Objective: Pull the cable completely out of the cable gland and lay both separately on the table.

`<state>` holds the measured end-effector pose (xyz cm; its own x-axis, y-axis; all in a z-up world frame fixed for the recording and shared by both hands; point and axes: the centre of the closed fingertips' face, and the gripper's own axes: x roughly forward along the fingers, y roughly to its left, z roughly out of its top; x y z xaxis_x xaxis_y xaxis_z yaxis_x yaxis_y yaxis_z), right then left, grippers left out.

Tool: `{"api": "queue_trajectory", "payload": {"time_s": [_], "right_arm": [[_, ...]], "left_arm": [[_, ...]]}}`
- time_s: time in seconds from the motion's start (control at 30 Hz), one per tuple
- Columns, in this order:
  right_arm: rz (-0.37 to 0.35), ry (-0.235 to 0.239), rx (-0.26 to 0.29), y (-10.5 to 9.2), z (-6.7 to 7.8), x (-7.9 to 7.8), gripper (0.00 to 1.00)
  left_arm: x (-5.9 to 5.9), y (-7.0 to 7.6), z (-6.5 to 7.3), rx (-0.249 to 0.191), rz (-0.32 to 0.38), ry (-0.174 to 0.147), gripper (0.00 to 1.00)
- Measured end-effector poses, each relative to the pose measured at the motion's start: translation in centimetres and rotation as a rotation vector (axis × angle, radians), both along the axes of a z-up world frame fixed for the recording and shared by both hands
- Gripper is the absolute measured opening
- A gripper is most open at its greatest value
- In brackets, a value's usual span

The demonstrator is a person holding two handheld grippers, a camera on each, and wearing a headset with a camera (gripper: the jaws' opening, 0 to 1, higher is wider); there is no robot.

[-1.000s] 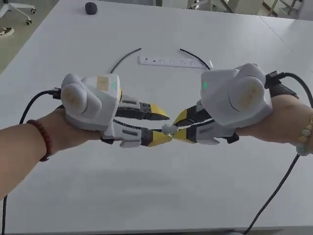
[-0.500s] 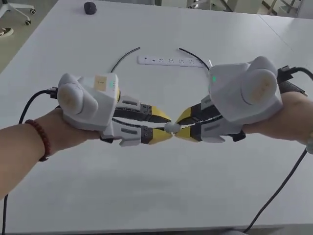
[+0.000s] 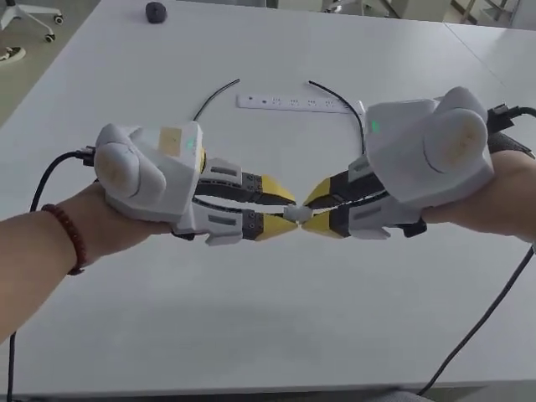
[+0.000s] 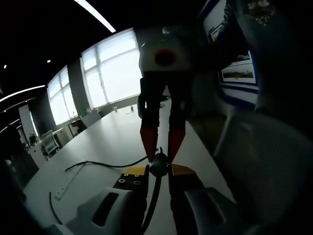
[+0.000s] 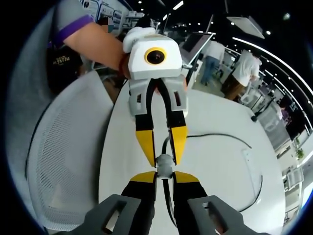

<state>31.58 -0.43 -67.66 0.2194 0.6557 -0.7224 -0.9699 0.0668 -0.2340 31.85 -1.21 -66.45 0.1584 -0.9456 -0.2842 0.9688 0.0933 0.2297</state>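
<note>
cable gland (image 3: pixel 293 214) is held up over the table (image 3: pixel 276 335), dead centre between the 2 tools, black cable (image 3: pixel 206 102) running through it and trailing off to 11 and 1 o'clock. left gripper (image 3: pixel 285 210) comes in from 9 o'clock, right gripper (image 3: pixel 311 211) from 3. both jaw pairs are narrowed onto the gland, can't tell which one actually pinches it. power strip (image 3: pixel 289 104) lies at 12

no legible text, shirt print (image 5: pixel 61 61) and wall posters (image 4: pixel 237 68) too blurred
</note>
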Motion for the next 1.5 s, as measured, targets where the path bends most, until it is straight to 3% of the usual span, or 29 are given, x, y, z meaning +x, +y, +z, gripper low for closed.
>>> {"api": "queue_trajectory", "payload": {"time_s": [0.3, 0.37, 0.4, 0.43, 0.47, 0.53, 0.6, 0.63, 0.67, 0.73, 0.77, 0.83, 0.87, 0.9, 0.93, 0.97, 1.0, 1.1, 1.23, 1.27, 1.43, 1.5], "right_arm": [[-0.001, -0.005, 0.013, 0.1, 0.4, -0.2, 0.08], [0.002, -0.017, 0.012, 0.1, 0.5, -0.3, 0.08], [0.011, -0.044, 0.010, 0.1, 0.6, -0.2, 0.07], [0.019, -0.062, 0.008, 0.1, 0.8, -0.2, 0.07], [0.019, -0.076, 0.012, 0.1, 0.9, -0.1, 0.07], [0.022, -0.089, 0.013, 0.1, 1.1, -0.2, 0.07], [0.038, -0.152, 0.003, 0.2, 1.3, 0.1, 0.07], [0.038, -0.149, 0.003, 0.2, 1.2, -0.1, 0.07], [0.051, -0.197, -0.004, 0.2, 1.5, 0.2, 0.07], [0.074, -0.259, -0.020, 0.2, 1.7, 0.3, 0.07], [0.079, -0.298, -0.027, 0.2, 1.9, 0.5, 0.07], [0.115, -0.370, -0.060, 0.2, 2.0, 0.6, 0.07], [0.128, -0.413, -0.073, 0.2, 2.1, 0.7, 0.07], [0.139, -0.452, -0.087, 0.1, 2.2, 0.8, 0.07], [0.139, -0.456, -0.087, 0.2, 2.2, 0.8, 0.07], [0.149, -0.513, -0.094, 0.1, 2.5, 1.0, 0.07], [0.148, -0.521, -0.089, 0.1, 2.5, 1.0, 0.07], [0.150, -0.572, -0.085, 0.1, 3.0, 1.2, 0.07], [0.154, -0.607, -0.087, 0.0, 3.2, 1.5, 0.07], [0.160, -0.616, -0.094, -0.1, 3.1, 1.5, 0.07], [0.155, -0.590, -0.082, -0.1, 3.1, 1.5, 0.08], [0.131, -0.530, -0.044, 0.1, 3.2, 1.5, 0.08]], "left_arm": [[-0.1, 0.0, 0.4, 0.015, 0.000, 0.011, 0.16], [0.0, 0.0, 0.4, 0.017, 0.005, 0.022, 0.16], [0.1, 0.0, 0.5, 0.011, 0.016, 0.035, 0.16], [0.1, 0.0, 0.6, -0.003, 0.030, 0.076, 0.16], [0.2, 0.1, 0.8, -0.004, 0.030, 0.062, 0.16], [0.3, 0.1, 0.9, -0.008, 0.039, 0.084, 0.16], [0.4, 0.1, 1.1, -0.008, 0.048, 0.086, 0.16], [0.4, 0.2, 1.1, -0.012, 0.054, 0.108, 0.16], [0.6, 0.2, 1.2, -0.017, 0.060, 0.110, 0.16], [0.7, 0.2, 1.4, -0.046, 0.078, 0.178, 0.16], [1.1, 0.3, 1.6, -0.055, 0.088, 0.166, 0.15], [1.1, 0.3, 1.7, -0.071, 0.099, 0.216, 0.15], [1.3, 0.4, 1.8, -0.076, 0.103, 0.210, 0.15], [1.3, 0.4, 1.9, -0.088, 0.115, 0.242, 0.15], [1.4, 0.4, 1.9, -0.091, 0.117, 0.251, 0.15], [1.6, 0.5, 2.2, -0.117, 0.127, 0.275, 0.15], [1.6, 0.5, 2.3, -0.137, 0.136, 0.316, 0.15], [1.9, 0.6, 2.8, -0.167, 0.143, 0.332, 0.15], [2.1, 0.5, 3.1, -0.217, 0.169, 0.444, 0.15], [2.2, 0.5, 3.1, -0.221, 0.170, 0.450, 0.15], [1.8, 0.5, 3.0, -0.215, 0.163, 0.416, 0.16], [1.8, 0.5, 2.9, -0.207, 0.159, 0.403, 0.16]]}}
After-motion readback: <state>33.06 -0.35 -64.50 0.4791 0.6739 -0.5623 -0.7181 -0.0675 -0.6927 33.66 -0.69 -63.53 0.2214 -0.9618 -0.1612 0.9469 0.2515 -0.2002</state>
